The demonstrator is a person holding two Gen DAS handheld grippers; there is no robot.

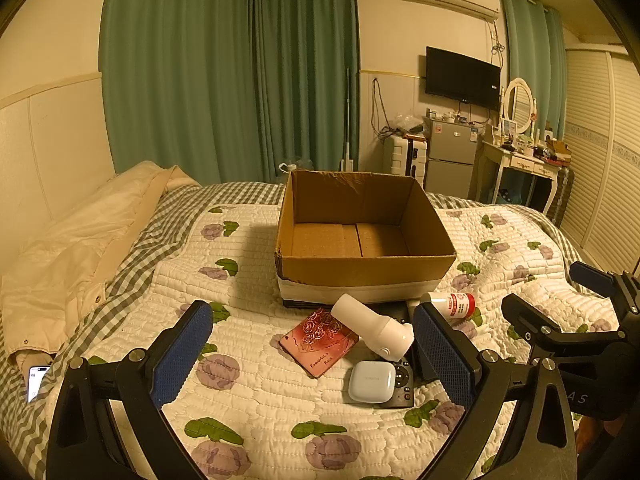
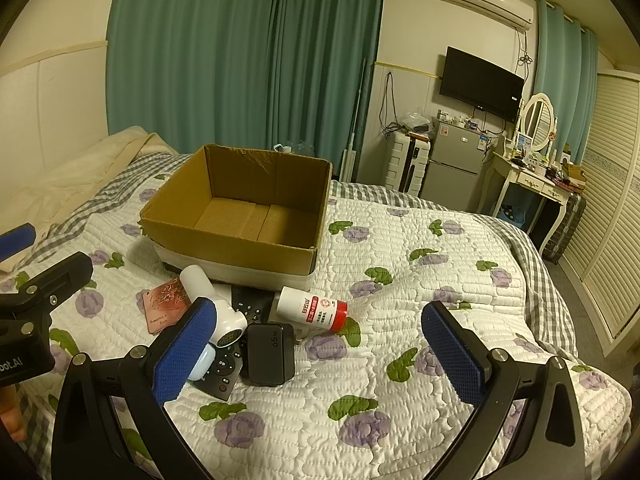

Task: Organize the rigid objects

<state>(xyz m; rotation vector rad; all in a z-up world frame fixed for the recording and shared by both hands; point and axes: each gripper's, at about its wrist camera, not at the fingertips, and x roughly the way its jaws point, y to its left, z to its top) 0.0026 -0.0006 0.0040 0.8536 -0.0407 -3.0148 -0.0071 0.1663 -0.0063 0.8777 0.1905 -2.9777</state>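
An empty open cardboard box point(image 1: 362, 270) point(image 2: 228, 236) stands on the bed. In front of it lie a white handheld device point(image 1: 374, 326) point(image 2: 214, 304), a red rose-patterned card point(image 1: 319, 341) point(image 2: 166, 308), a pale blue case point(image 1: 371, 381) on a black remote point(image 2: 224, 372), a white bottle with a red cap point(image 1: 452, 304) point(image 2: 314, 308) and a black 65W charger point(image 2: 269, 354). My left gripper point(image 1: 314, 354) is open and empty above these items. My right gripper point(image 2: 318, 354) is open and empty, just right of the pile.
The flowered white quilt point(image 2: 400, 280) covers the bed. A cream duvet point(image 1: 80, 240) and a phone point(image 1: 36, 380) lie at the left. A fridge point(image 2: 456, 164), a white suitcase point(image 2: 408, 160) and a dressing table point(image 2: 532, 184) stand beyond the bed.
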